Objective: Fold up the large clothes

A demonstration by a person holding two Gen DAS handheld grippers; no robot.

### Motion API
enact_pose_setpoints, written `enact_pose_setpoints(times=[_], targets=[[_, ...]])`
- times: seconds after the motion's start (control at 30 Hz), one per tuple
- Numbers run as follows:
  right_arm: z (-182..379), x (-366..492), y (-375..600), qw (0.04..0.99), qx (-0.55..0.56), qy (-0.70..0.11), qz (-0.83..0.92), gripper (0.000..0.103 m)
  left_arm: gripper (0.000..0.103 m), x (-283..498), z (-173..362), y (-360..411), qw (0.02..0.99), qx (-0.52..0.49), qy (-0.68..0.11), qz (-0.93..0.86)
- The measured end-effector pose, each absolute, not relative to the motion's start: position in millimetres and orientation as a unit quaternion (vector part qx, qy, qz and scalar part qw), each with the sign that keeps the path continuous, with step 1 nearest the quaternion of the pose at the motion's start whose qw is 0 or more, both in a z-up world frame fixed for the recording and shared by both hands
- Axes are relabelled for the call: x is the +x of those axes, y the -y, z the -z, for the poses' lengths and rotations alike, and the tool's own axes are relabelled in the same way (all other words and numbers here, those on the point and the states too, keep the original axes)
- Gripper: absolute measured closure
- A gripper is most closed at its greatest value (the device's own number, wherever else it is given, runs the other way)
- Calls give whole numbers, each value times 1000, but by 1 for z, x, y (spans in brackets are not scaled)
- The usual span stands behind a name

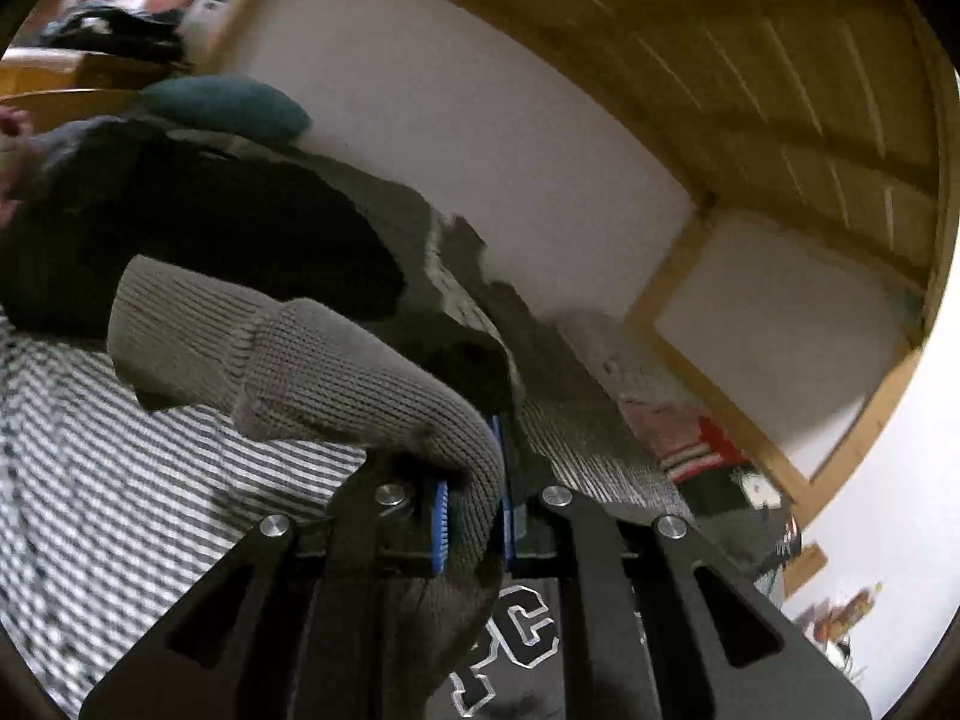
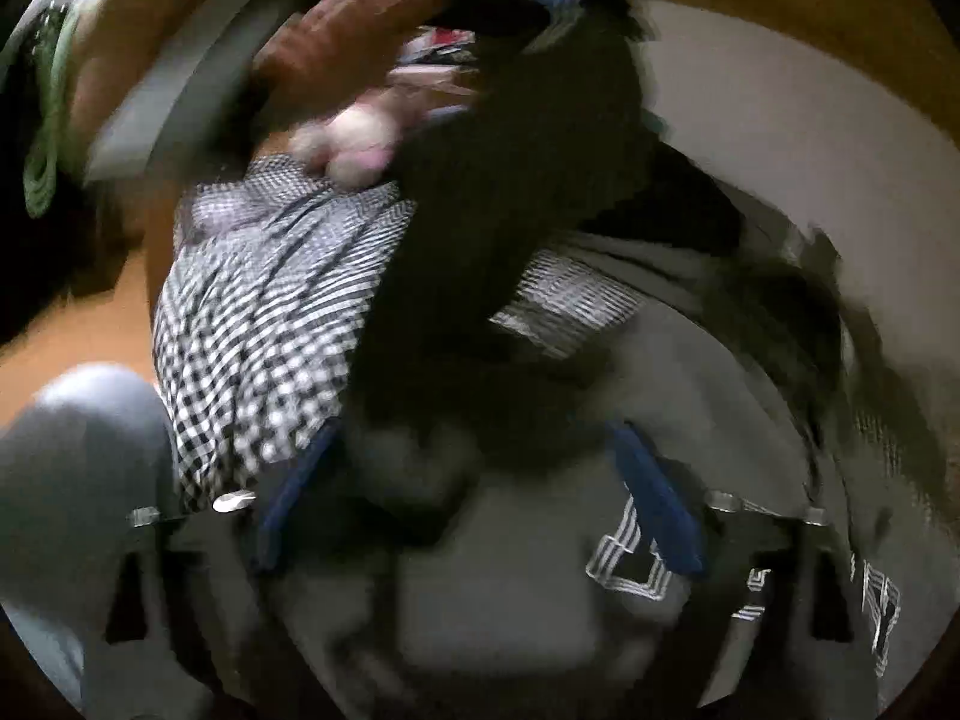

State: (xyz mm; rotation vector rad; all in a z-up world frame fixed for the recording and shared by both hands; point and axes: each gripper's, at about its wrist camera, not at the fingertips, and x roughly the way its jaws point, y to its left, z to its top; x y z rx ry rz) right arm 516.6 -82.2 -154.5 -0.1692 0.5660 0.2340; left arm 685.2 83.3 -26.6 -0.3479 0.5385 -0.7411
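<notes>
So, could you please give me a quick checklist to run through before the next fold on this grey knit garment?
1. Left gripper shut on the grey knit sleeve: ok.
2. Sleeve seated between both blue pads: ok.
3. Right gripper open: ok.
4. Nothing pinched by the right gripper: cannot tell, the right wrist view is blurred and dark cloth lies near its fingers.
5. Striped sheet free to lay the fold on: cannot tell.
6. Garment body smoothed flat: not ok, it is bunched.
</notes>
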Motion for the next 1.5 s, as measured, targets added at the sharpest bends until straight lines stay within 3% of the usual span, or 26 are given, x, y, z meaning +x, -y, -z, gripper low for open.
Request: enact_pose_setpoints(times=[0.23, 0.5, 0.63, 0.77, 0.8, 0.87, 0.93, 0.97, 1.03, 1.07, 1.13, 1.17, 1.2, 1.27, 1.33, 1.5], targets=[[116, 479, 238, 962, 9, -271, 18, 10, 92, 661, 63, 32, 876, -48, -283, 388], [100, 482, 342, 952, 88, -291, 47, 10, 92, 617, 167, 170, 854, 156, -302, 395], [98, 529, 363, 921, 154, -359, -16, 10, 92, 600, 202, 193, 842, 206, -312, 389], [131, 583, 373, 865, 214, -451, -42, 12, 91, 581, 229, 199, 843, 263, -288, 370], [144, 595, 376, 855, 226, -464, -41, 27, 91, 578, 231, 197, 846, 264, -283, 367], [162, 610, 375, 839, 252, -479, -56, 40, 91, 577, 232, 195, 847, 259, -283, 367], [178, 619, 372, 837, 245, -487, -37, 72, 91, 576, 230, 195, 847, 263, -281, 367], [185, 620, 374, 835, 255, -487, -18, 95, 91, 575, 230, 195, 846, 263, -282, 367], [190, 615, 382, 836, 293, -464, -26, 95, 90, 575, 224, 191, 845, 254, -294, 368], [192, 610, 386, 836, 306, -454, -26, 95, 87, 574, 219, 184, 844, 234, -307, 372], [192, 594, 393, 843, 321, -431, -27, 96, 67, 578, 199, 164, 851, 190, -326, 364], [193, 587, 397, 844, 329, -422, -25, 96, 44, 579, 190, 151, 857, 164, -336, 355], [193, 578, 401, 844, 339, -414, -19, 96, 35, 579, 176, 130, 867, 123, -342, 341], [195, 563, 412, 847, 349, -401, -8, 96, 33, 588, 157, 99, 882, 76, -346, 312], [193, 544, 421, 848, 374, -375, -11, 96, 20, 595, 144, 66, 901, 48, -344, 262], [195, 513, 440, 843, 418, -339, -2, 96, 18, 634, 166, 6, 907, 20, -391, 156]])
